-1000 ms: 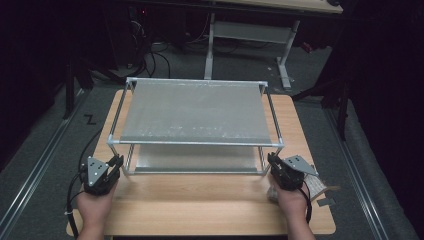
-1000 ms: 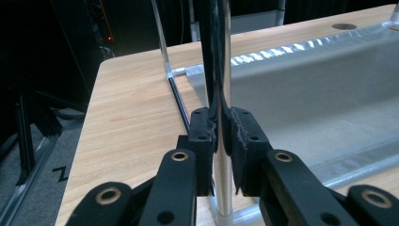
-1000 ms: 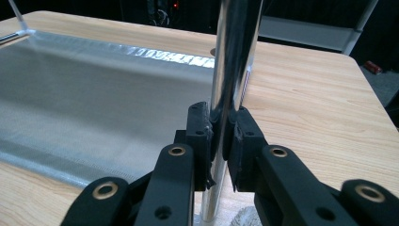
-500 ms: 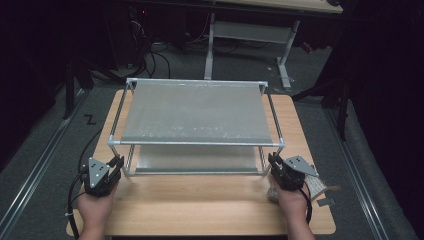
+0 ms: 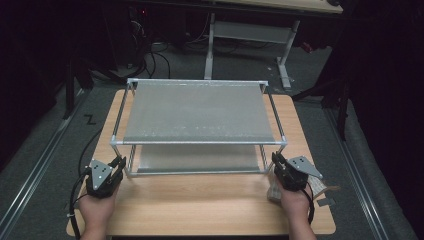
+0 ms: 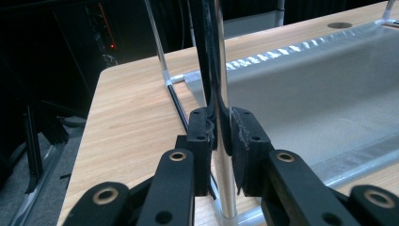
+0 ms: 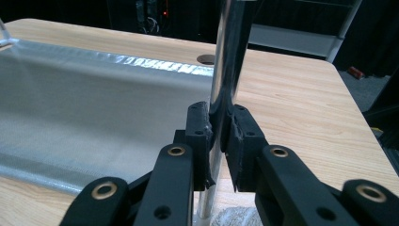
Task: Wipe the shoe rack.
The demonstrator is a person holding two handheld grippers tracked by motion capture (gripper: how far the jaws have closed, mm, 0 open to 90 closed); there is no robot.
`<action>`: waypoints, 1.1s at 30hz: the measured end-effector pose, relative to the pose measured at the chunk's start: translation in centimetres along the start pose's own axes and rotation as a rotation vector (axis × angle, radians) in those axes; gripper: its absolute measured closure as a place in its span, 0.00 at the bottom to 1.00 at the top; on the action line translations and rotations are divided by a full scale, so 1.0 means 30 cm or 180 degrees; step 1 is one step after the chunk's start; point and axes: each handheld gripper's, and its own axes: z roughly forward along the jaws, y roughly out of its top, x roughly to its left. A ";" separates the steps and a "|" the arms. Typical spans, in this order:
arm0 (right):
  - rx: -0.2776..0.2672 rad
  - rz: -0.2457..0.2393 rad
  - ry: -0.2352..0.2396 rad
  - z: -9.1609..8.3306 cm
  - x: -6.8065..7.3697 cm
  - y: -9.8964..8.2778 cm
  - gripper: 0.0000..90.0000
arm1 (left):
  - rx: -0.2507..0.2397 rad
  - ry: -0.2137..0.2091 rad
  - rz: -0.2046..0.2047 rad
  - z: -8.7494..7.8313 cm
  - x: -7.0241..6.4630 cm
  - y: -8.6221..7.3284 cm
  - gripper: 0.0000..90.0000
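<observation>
Nothing has shifted since the earlier frames: both hands and the rack sit where they were. The right gripper's jaws opened slightly and then closed again on its post. Nearest the tabletop's front edge, the left gripper (image 5: 119, 164) is clamped on the rack's front-left post (image 6: 225, 155), its pads pressing the shiny tube from both sides. The right gripper (image 5: 275, 161) is clamped the same way on the front-right post (image 7: 226, 70). The person's hands come in over the front edge, leaving a bare strip of wooden tabletop (image 5: 200, 200) between them and in front of the rack. A small whitish item lies on the table at the front-right corner, just beside the right hand; what it is cannot be told. The rack (image 5: 197, 112), a metal frame with two grey mesh shelves, stands in the middle of the tabletop, its back corners close to the far edge. Narrow strips of wood stay free along the left and right edges. Beyond the far edge is dark floor with cables and another table's white legs (image 5: 210, 45).
</observation>
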 end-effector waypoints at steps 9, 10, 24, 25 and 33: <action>-0.0021 0.0104 -0.0039 -0.064 -0.011 -0.018 0.60 | 0.0018 0.0008 -0.0060 -0.089 -0.031 -0.036 0.67; 0.0007 0.0095 -0.0042 -0.075 -0.009 -0.025 0.59 | 0.0010 -0.0011 -0.0069 -0.096 -0.034 -0.036 0.66; 0.0121 -0.0122 0.0349 -0.135 0.155 -0.076 0.37 | 0.0037 -0.1076 0.0084 -0.057 -0.284 -0.019 0.53; 0.0145 -0.0151 0.0424 -0.124 0.181 -0.079 0.36 | 0.0095 -0.1148 0.0235 -0.045 -0.336 -0.022 0.52; 0.0328 -0.0477 0.0646 -0.066 0.309 -0.108 0.35 | 0.0239 -0.1379 0.0545 -0.022 -0.437 -0.032 0.51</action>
